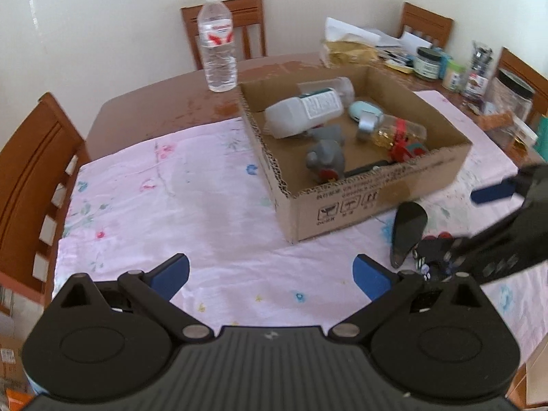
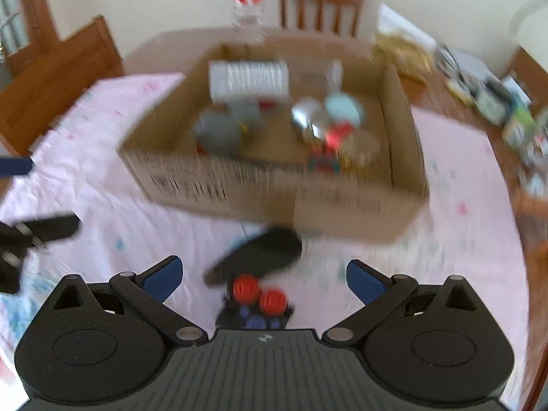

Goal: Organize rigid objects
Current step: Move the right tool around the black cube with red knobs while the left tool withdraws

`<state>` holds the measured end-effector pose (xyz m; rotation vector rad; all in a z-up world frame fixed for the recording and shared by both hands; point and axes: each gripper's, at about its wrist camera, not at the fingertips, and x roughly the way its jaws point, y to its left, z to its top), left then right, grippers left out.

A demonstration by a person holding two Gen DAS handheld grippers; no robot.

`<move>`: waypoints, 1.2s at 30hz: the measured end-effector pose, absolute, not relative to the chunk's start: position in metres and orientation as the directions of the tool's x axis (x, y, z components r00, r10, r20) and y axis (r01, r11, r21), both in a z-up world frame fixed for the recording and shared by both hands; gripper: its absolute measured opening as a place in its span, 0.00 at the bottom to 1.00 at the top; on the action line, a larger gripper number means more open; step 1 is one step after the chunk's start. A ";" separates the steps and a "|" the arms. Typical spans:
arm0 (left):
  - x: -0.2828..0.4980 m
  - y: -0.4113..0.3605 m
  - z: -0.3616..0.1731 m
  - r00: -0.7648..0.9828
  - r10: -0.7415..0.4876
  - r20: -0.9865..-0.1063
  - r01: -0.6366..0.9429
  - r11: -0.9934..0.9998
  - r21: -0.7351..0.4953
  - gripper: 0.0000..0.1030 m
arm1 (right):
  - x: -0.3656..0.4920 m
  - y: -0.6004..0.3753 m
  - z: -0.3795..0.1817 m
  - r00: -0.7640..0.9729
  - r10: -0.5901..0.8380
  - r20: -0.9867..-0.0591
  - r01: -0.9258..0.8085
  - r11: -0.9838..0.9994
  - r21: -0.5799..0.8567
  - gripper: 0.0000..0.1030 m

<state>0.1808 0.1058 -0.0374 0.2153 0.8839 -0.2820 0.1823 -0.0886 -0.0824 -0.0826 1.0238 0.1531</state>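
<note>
An open cardboard box point(image 1: 376, 202) point(image 2: 274, 195) stands on the pink cloth and holds a white bottle point(image 1: 304, 111), grey toys point(image 1: 325, 157), a light blue thing point(image 1: 364, 109) and a small bottle with a silver cap point(image 1: 394, 132). In front of the box lie a flat black oval object point(image 1: 407, 231) point(image 2: 260, 251) and a black toy with red knobs point(image 2: 257, 301) point(image 1: 435, 250). My left gripper point(image 1: 270, 272) is open over bare cloth. My right gripper point(image 2: 263, 279) is open, just above the red-knobbed toy; the right wrist view is blurred.
A clear water bottle point(image 1: 217, 41) stands on the wooden table point(image 1: 154, 109) behind the box. Jars, papers and packets point(image 1: 428, 61) crowd the far right. Wooden chairs point(image 1: 34, 178) ring the table. The pink flowered cloth point(image 1: 171, 198) covers the near part.
</note>
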 end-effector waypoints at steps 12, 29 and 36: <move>0.176 0.103 -0.054 0.556 -0.207 -0.805 0.401 0.915 0.041 0.98 | 0.169 -0.089 -0.130 0.495 -0.056 -0.867 0.038 0.998 -0.043 1.00; 0.189 0.054 -0.075 0.513 -0.233 -0.826 0.441 0.897 0.021 0.98 | 0.175 -0.169 -0.129 0.478 -0.083 -0.874 0.069 0.996 -0.057 1.00; 0.201 0.019 -0.101 0.488 -0.228 -0.842 0.440 0.898 0.012 0.98 | 0.177 -0.186 -0.130 0.470 -0.018 -0.882 -0.040 0.998 -0.042 1.00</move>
